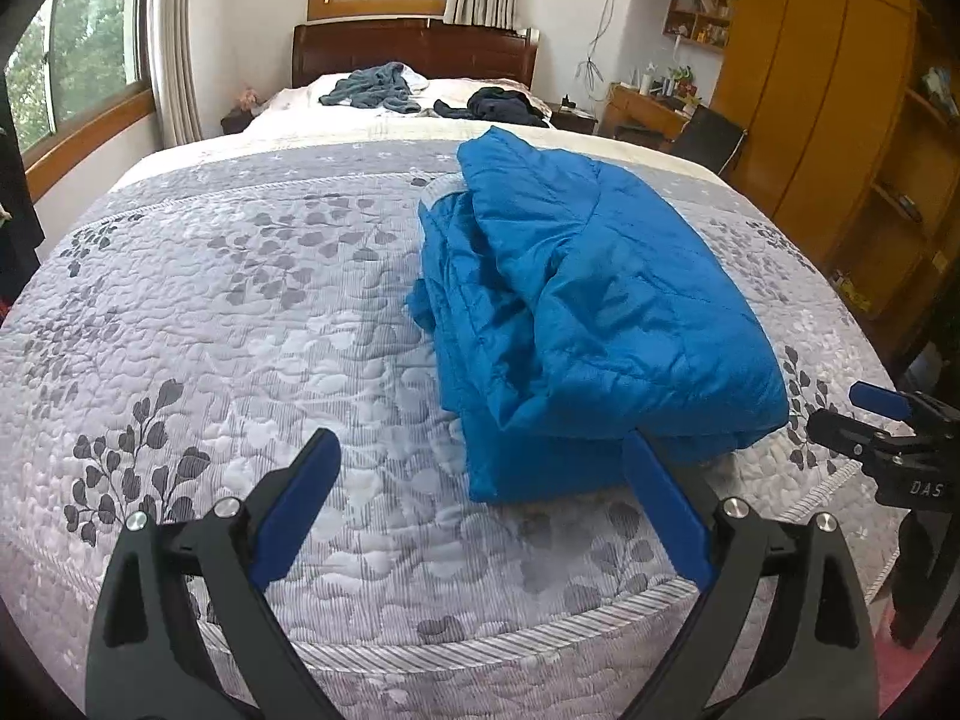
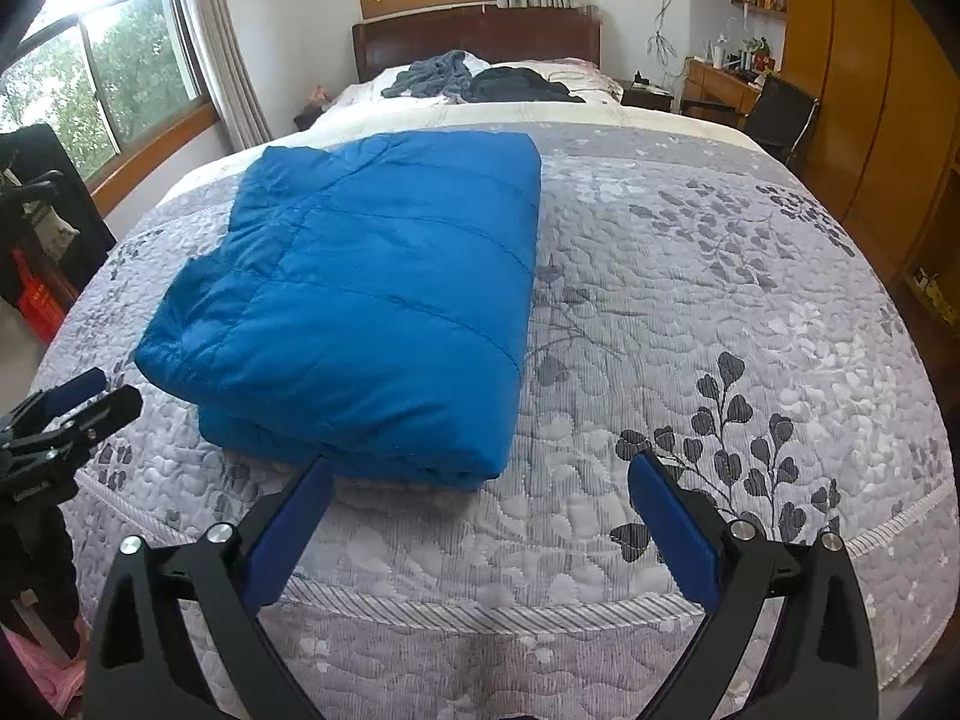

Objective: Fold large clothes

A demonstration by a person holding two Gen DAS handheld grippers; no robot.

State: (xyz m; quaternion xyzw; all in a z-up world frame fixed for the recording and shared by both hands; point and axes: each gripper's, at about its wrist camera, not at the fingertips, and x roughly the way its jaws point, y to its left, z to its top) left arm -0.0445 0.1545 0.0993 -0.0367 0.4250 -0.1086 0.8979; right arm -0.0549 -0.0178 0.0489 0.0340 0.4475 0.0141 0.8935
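One blue quilted puffer jacket (image 2: pixel 360 300), folded into a thick rectangular bundle, lies on the near part of the grey leaf-patterned quilted bedspread (image 2: pixel 690 312). It sits just beyond the left gripper (image 1: pixel 480 462), toward its right finger, and just beyond the right gripper (image 2: pixel 480 486), toward its left finger. Both grippers have their fingers spread wide, holding nothing. Two dark garments, one grey-blue (image 1: pixel 375 87) and one black (image 1: pixel 501 105), lie crumpled by the far wooden headboard (image 1: pixel 414 48).

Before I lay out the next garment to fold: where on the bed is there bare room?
The grey floral quilt is bare to the left of the folded blue puffer jacket, out to the window-side edge, and to its right toward the wardrobe. The near strip is narrow. The pillow end is crowded: a grey-blue garment and a dark garment lie there.
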